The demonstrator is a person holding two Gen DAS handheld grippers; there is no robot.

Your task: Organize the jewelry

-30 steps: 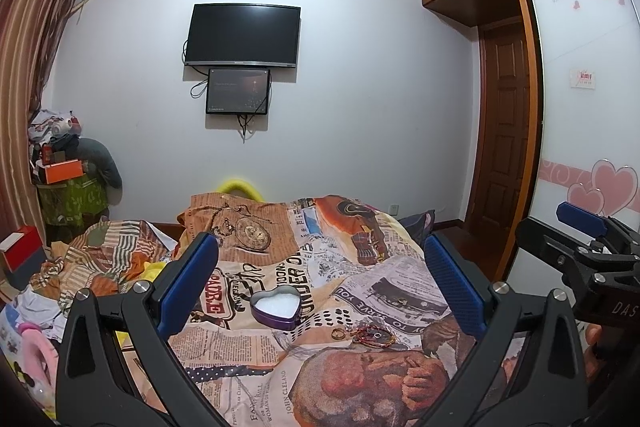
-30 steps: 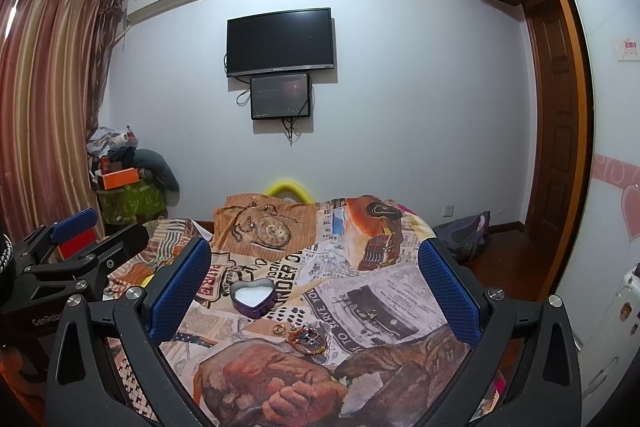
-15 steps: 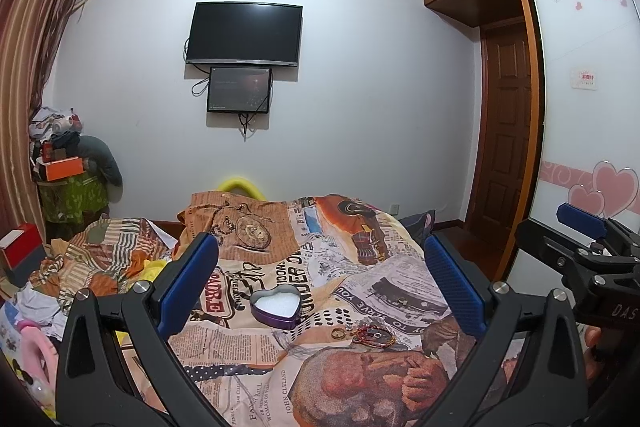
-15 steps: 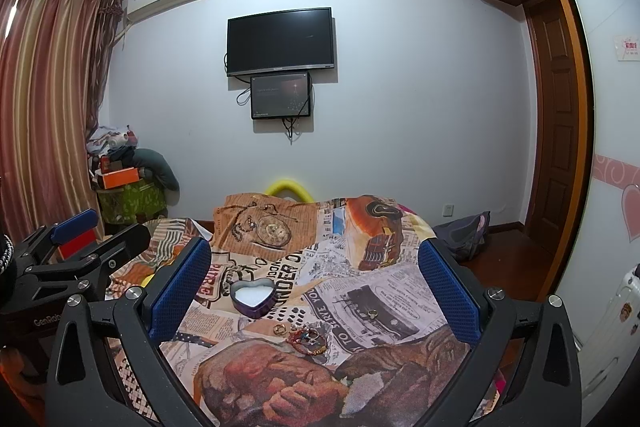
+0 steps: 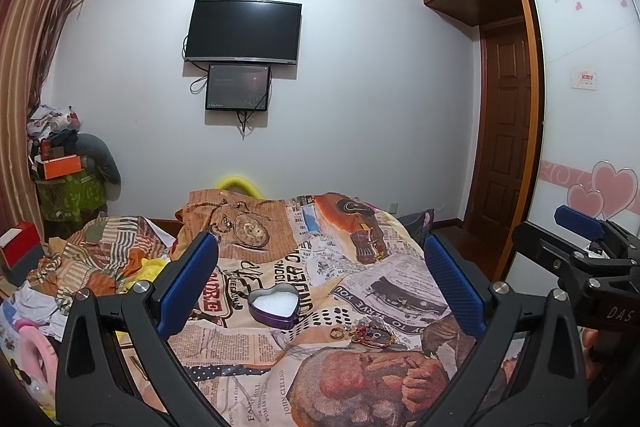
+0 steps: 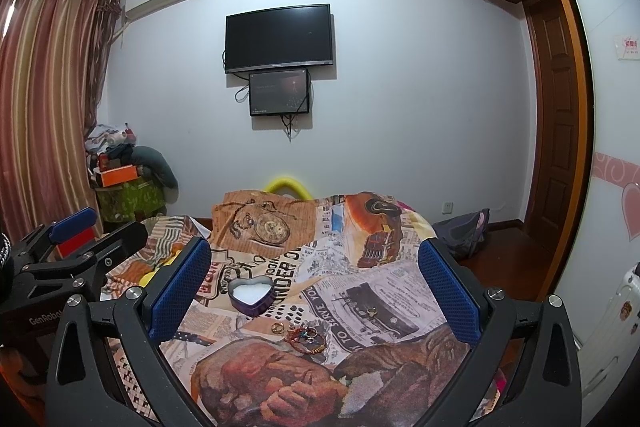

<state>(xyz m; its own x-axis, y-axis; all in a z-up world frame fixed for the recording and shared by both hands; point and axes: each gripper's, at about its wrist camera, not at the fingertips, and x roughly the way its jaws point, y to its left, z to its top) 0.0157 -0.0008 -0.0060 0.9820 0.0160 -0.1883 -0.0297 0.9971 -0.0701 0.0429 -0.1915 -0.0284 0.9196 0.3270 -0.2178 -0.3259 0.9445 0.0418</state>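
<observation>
Heart tin [image 5: 274, 307]: glossy purple metal, matt white lining. Ring [image 5: 335, 333] beside tin: shiny gold metal. Bedspread [image 5: 320, 267]: matt printed cloth. Gripper pads [image 5: 188, 281]: textured blue rubber.

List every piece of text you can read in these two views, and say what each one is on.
"DAS": right tool, on its black body; the rest is cut off.
"GenRobo": left tool, on its black body; cut off.
"JOHN CLELAND": bedspread.
"TO SERVE YOU": bedspread, newspaper print.
Wardrobe door script and small card: too blurred to read.
</observation>
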